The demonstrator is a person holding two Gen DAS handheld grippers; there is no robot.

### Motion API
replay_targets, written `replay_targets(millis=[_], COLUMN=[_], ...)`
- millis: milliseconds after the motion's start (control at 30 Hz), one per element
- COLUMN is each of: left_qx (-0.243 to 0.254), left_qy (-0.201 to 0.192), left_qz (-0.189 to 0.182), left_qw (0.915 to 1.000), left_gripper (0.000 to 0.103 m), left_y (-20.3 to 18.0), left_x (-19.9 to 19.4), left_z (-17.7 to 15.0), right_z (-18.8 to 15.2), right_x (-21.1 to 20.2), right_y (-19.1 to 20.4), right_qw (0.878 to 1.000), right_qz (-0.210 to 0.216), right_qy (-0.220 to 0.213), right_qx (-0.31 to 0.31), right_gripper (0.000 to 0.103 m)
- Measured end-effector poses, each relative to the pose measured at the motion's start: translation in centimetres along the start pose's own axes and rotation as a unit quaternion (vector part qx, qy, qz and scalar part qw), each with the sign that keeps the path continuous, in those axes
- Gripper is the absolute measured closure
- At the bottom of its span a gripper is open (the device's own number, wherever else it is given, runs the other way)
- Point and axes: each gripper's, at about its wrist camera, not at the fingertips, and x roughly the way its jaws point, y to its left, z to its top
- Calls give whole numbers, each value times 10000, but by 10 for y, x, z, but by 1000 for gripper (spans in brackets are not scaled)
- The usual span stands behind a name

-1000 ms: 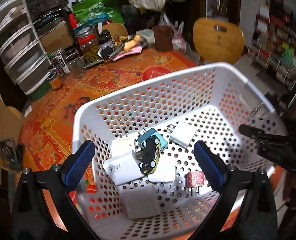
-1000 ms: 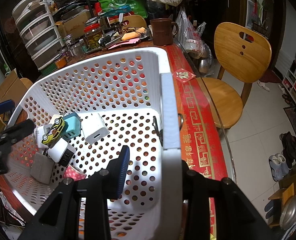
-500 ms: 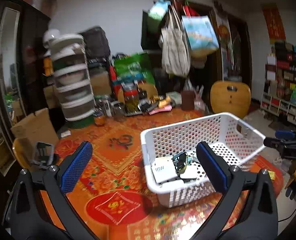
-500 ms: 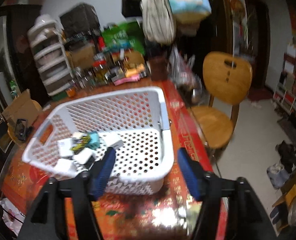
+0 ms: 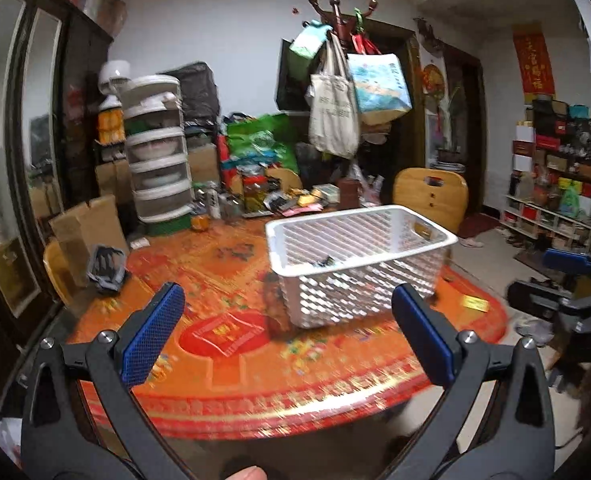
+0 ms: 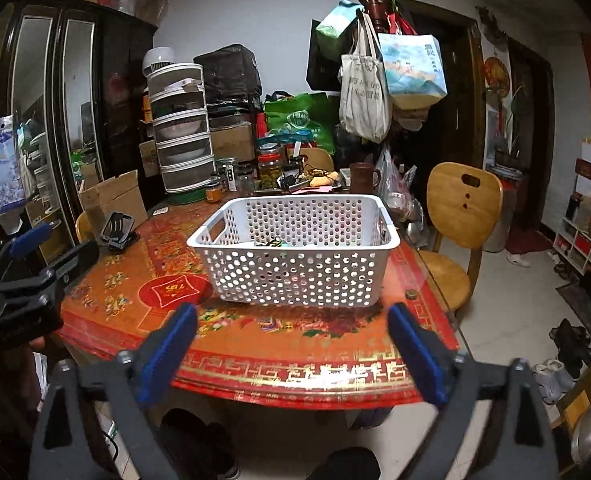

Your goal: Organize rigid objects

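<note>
A white perforated basket (image 5: pixel 359 280) (image 6: pixel 295 276) stands on the red patterned table (image 5: pixel 235 332) (image 6: pixel 167 288). Small items lie in it, mostly hidden by its wall; only a dark and yellow bit (image 6: pixel 273 243) shows above the rim. My left gripper (image 5: pixel 287 300) is open and empty, held back over the table's near edge, well short of the basket. My right gripper (image 6: pixel 291 316) is also back at the near edge with its jaws opening wide and nothing between them. Each gripper shows at the side of the other's view: right gripper (image 5: pixel 535 276), left gripper (image 6: pixel 59 246).
A wooden chair (image 6: pixel 463 200) stands right of the table. Jars, a brown mug (image 6: pixel 361 178) and stacked drawers (image 6: pixel 183 148) crowd the far edge. A cardboard box (image 6: pixel 111 196) and a black stand (image 6: pixel 115 228) sit at the left. Shoes lie on the floor (image 6: pixel 567 340).
Both grippers have pulled back and up from the basket, which now looks small and distant. The right gripper let go of the basket's rim and spread wide.
</note>
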Motion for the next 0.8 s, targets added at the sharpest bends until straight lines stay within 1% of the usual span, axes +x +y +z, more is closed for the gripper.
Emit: replay_targets(millis=[67,233,400,533,800], left_qx=[-136,-405,-364,-408,-480], left_qy=[103,129,215,327,360], left_qz=[57,212,330,166,166], left_qw=[9998,9989,9986,9985,9981], left_gripper=[1,1,1,1,1], left_y=[-3,5,4,4,1], left_x=[-4,-3,3,10,15], left_z=[-3,-1,3,3,1], right_z=[1,5,4,2,0], right_x=[-2,-8,0,4,9], right_y=[1,-2,-11,-12,-9], right_qw=[9999,9999,9996,9994,9994], right_qz=[-81,-137,-157,-164,-159], right_qy=[54,9,125,201,263], right_qx=[41,103,206,206,153], right_gripper=[4,4,4,4,4])
